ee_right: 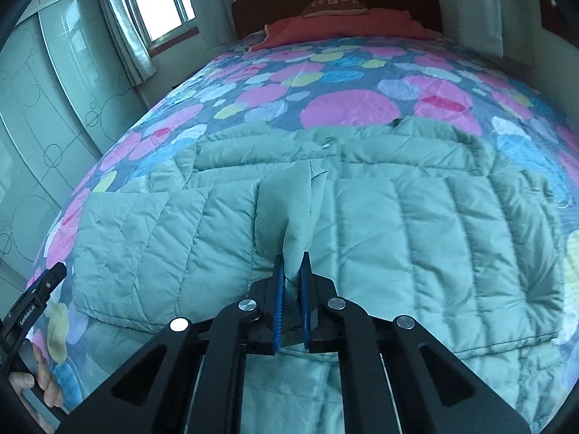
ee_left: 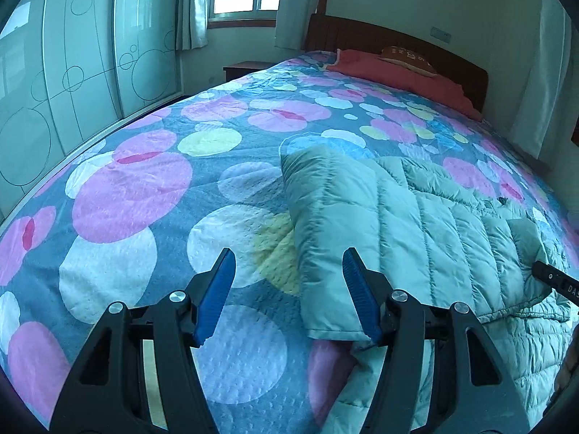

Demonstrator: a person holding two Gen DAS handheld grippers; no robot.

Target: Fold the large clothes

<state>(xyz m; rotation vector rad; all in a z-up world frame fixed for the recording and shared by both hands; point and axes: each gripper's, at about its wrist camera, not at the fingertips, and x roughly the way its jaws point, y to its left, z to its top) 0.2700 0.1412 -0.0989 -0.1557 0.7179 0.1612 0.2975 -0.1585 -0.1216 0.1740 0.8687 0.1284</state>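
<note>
A pale green quilted jacket [ee_left: 416, 224] lies spread on the bed, its left side folded in over the body. My left gripper [ee_left: 288, 255] stands open just above the bedspread, with the folded edge of the jacket reaching in beside its right finger [ee_left: 362, 289]; the pads press on nothing. In the right wrist view the jacket [ee_right: 434, 224] fills the middle, and my right gripper [ee_right: 292, 258] is shut on a bunched sleeve end [ee_right: 286, 209] lifted over the jacket's centre. The right gripper's tip [ee_left: 553, 278] shows at the jacket's right edge.
The bedspread [ee_left: 144, 188] has pink, white and yellow circles. A red blanket [ee_left: 398, 72] and a pillow [ee_left: 409, 59] lie by the wooden headboard [ee_right: 336, 0]. Glass wardrobe doors [ee_left: 72, 72] run along the left. A person's hand [ee_right: 39, 379] holds the left gripper's handle.
</note>
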